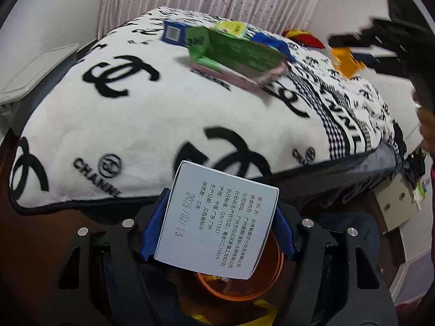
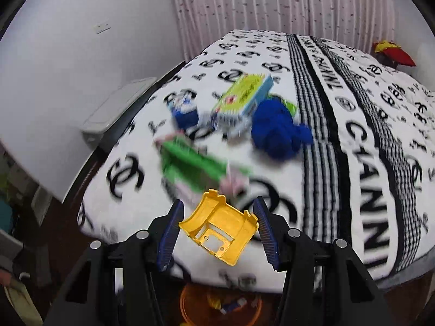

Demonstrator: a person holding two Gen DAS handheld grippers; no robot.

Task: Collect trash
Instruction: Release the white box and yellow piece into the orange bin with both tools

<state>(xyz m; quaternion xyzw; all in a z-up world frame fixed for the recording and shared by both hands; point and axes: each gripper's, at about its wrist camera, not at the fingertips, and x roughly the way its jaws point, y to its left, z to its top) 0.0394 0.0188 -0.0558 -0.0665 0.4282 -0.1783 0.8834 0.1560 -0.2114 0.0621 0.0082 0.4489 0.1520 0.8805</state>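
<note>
My left gripper (image 1: 217, 222) is shut on a white printed box (image 1: 217, 217), held above an orange bin (image 1: 244, 285) off the bed's near edge. My right gripper (image 2: 217, 226) is shut on a yellow plastic piece (image 2: 220, 231), over the bed's edge; the orange bin (image 2: 187, 307) shows below it. On the black-and-white blanket (image 2: 299, 81) lie a green and pink carton (image 1: 236, 54) (image 2: 195, 165), a small blue box (image 1: 174, 34) (image 2: 185, 111), a yellow-green box (image 2: 244, 95) (image 1: 231, 27) and a blue crumpled cloth (image 2: 280, 130).
A red and yellow item (image 2: 391, 51) lies at the bed's far right. A white bin lid (image 2: 117, 108) stands left of the bed by the wall. A cardboard box (image 1: 394, 203) sits on the floor to the right. The right gripper with the yellow piece shows at upper right (image 1: 348, 59).
</note>
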